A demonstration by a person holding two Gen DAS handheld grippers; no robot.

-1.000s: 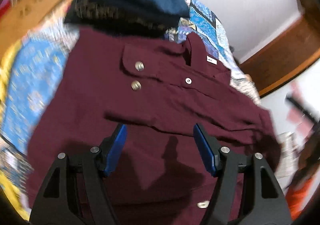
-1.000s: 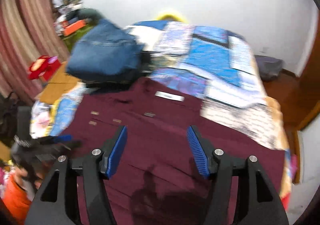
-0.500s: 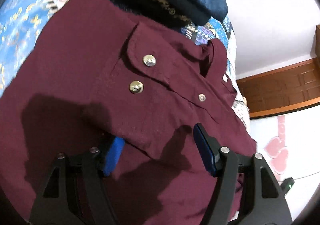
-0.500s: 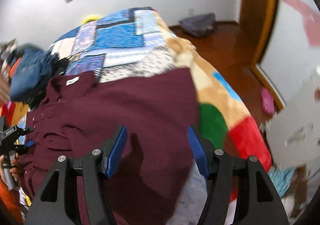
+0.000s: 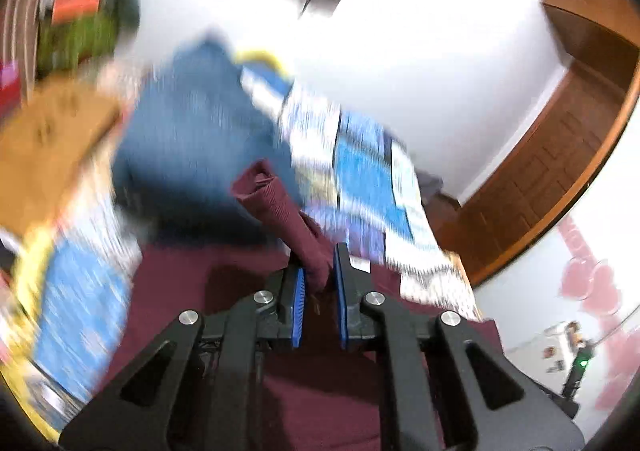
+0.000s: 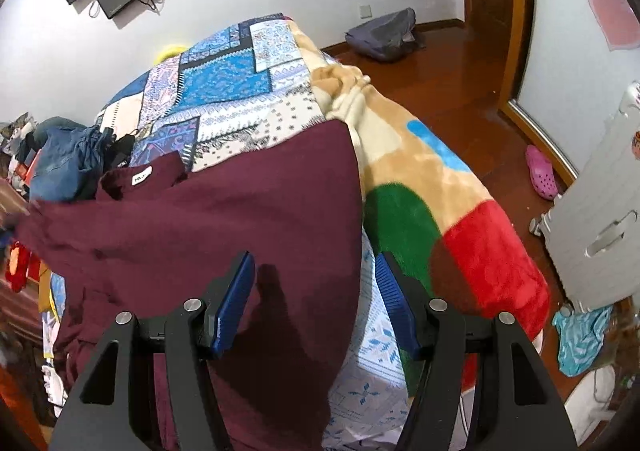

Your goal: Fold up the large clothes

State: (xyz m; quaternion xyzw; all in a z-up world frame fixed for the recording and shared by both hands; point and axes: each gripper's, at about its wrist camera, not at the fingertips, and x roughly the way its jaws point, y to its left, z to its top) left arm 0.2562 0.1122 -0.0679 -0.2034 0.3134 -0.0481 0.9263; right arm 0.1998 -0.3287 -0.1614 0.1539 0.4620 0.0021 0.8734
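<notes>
Left gripper point(image 5: 319, 283) is closing its blue pads on a bunched fold of the maroon shirt point(image 5: 280, 211), which is sticking up between them. Right gripper point(image 6: 316, 299) is hovering with jaws apart and nothing between them, above the shirt's right edge, while the shirt is lying across the patchwork bedspread point(image 6: 240, 91) near the bed's right edge.

The left wrist view is heavily smeared by motion: the patterned bedspread point(image 5: 372, 175) and blue jeans point(image 5: 192, 139) streak into bands, while the gripper's own frame stays sharp. Its white wall point(image 5: 400, 31) is blown out to glare. The right wrist view is crisp and evenly lit from above; the gripper casts a soft dark shadow on the maroon shirt point(image 6: 224, 211). The wooden floor point(image 6: 452, 63) shines. Both views bend strongly and darken to black at the corners.
</notes>
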